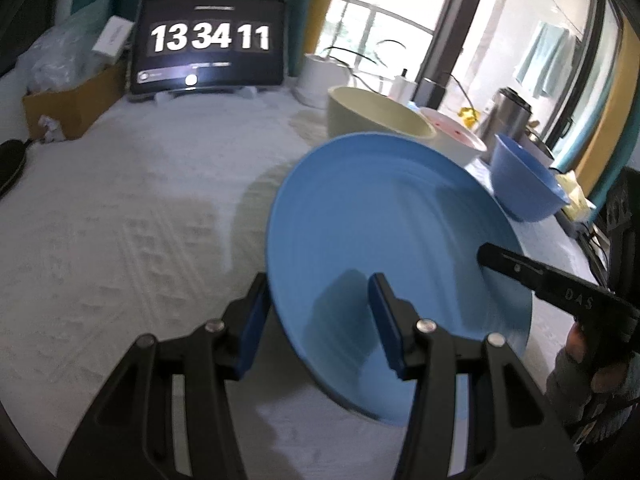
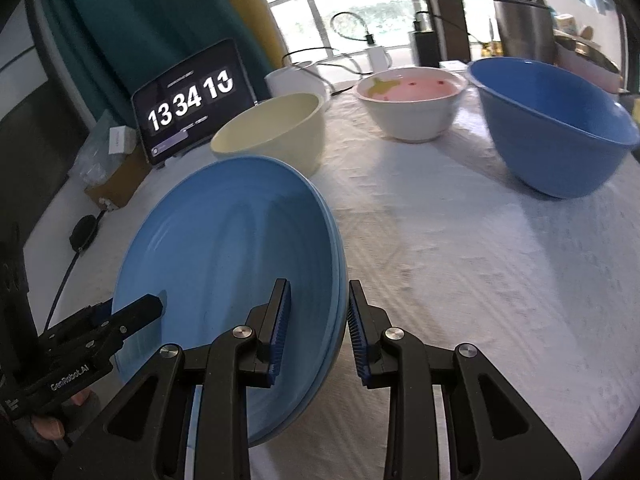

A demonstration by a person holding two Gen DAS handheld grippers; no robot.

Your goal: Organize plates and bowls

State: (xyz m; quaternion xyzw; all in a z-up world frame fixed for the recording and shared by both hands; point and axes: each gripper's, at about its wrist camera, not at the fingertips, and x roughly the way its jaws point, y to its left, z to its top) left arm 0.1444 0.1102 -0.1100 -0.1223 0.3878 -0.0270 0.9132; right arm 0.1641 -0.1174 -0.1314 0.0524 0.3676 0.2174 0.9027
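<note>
Blue plate (image 1: 384, 224) held tilted above the white-clothed worktop (image 1: 140, 208), gripped at opposite rim edges: left gripper (image 1: 320, 320) fingers clamp the near-left rim, right gripper (image 2: 318, 332) fingers pinch the other edge, where the rim looks doubled, possibly two stacked plates. Behind it on the worktop stand a cream bowl (image 2: 276, 132), a white bowl with pink inside (image 2: 412, 108) and a blue bowl (image 2: 552, 132), well apart from the plate. Tablet clock (image 1: 210, 44) at the far edge.

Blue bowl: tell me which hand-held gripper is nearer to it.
Right. The right hand-held gripper holds the blue plates' edge on the blue bowl's side; the left hand-held gripper grips the far edge.
</note>
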